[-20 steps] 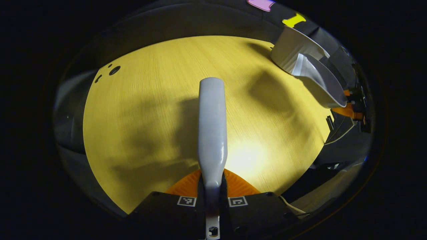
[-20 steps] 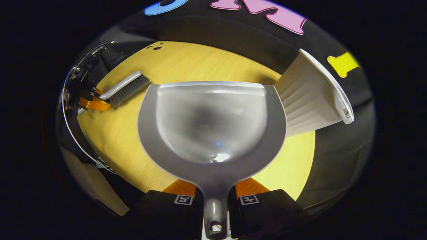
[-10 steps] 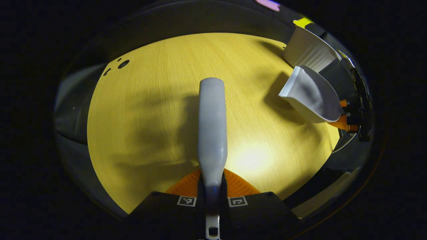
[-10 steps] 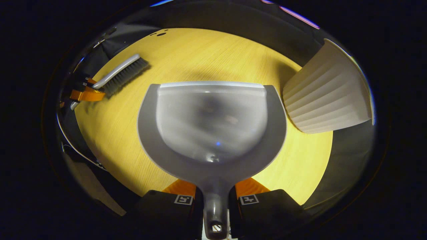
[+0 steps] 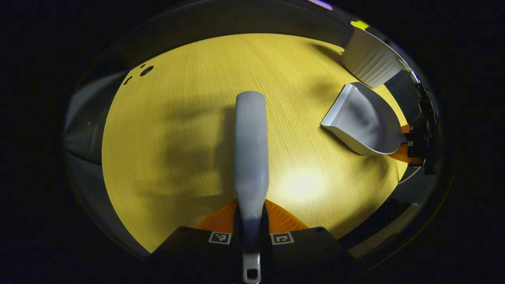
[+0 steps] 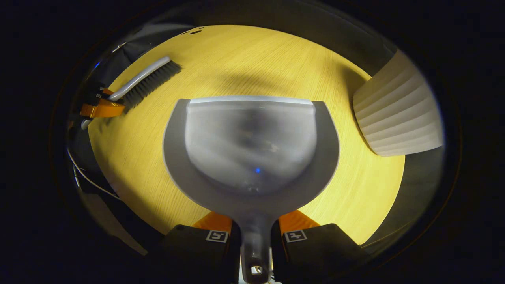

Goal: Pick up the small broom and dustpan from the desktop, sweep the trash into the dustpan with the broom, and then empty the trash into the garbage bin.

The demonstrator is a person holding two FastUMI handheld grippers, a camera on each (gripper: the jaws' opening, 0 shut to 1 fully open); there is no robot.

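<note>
Left gripper view looks down the pale grey back of the broom [image 5: 251,150], which runs straight up the middle above the wooden desktop [image 5: 177,130]. The left gripper [image 5: 251,232] has both fingers pinched tight on the broom's narrow handle, with the hanging hole at the handle's end showing just below them. Off to the right the dustpan [image 5: 365,120] sits low over the wood, its flat lip turned toward the table's middle, and the right gripper [image 5: 412,144] shows behind it at the handle end. Just beyond the dustpan, at the far right edge of the desktop, stands the white ribbed garbage bin [image 5: 371,59], a little apart from the pan. Three small dark holes [image 5: 144,71] mark the far left corner of the wood. Soft shadows and one bright glare patch lie on the surface.

In the right gripper view the dustpan [image 6: 251,150] is seen from behind its handle, a grey scoop with a smooth hollow and a straight front lip. The right gripper [image 6: 255,236] is clamped narrowly on the handle stub from both sides. The bin [image 6: 398,118] leans in at the right, clear of the pan's rim. At the far left the broom [image 6: 148,81] shows its dark bristles under the pale back, held by the left gripper [image 6: 100,108].
</note>
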